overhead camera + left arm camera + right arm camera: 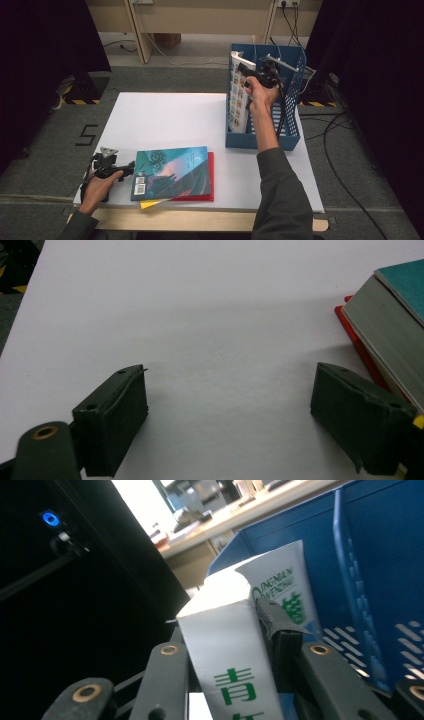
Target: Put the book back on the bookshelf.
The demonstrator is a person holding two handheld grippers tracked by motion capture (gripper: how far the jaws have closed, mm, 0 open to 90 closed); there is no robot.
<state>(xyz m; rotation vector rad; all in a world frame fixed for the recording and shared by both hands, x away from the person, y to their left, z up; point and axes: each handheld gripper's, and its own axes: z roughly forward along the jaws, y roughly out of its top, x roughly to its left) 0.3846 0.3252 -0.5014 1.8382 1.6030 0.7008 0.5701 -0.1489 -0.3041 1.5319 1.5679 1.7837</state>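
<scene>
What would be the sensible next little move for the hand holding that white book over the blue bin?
Probably a further short lowering, then letting go. The right gripper is clamped on the white book with green lettering, which stands upright against the left wall of the blue plastic slotted basket, its top corner above the rim. I cannot tell whether its bottom edge rests on the floor yet, so opening now might drop it.
</scene>
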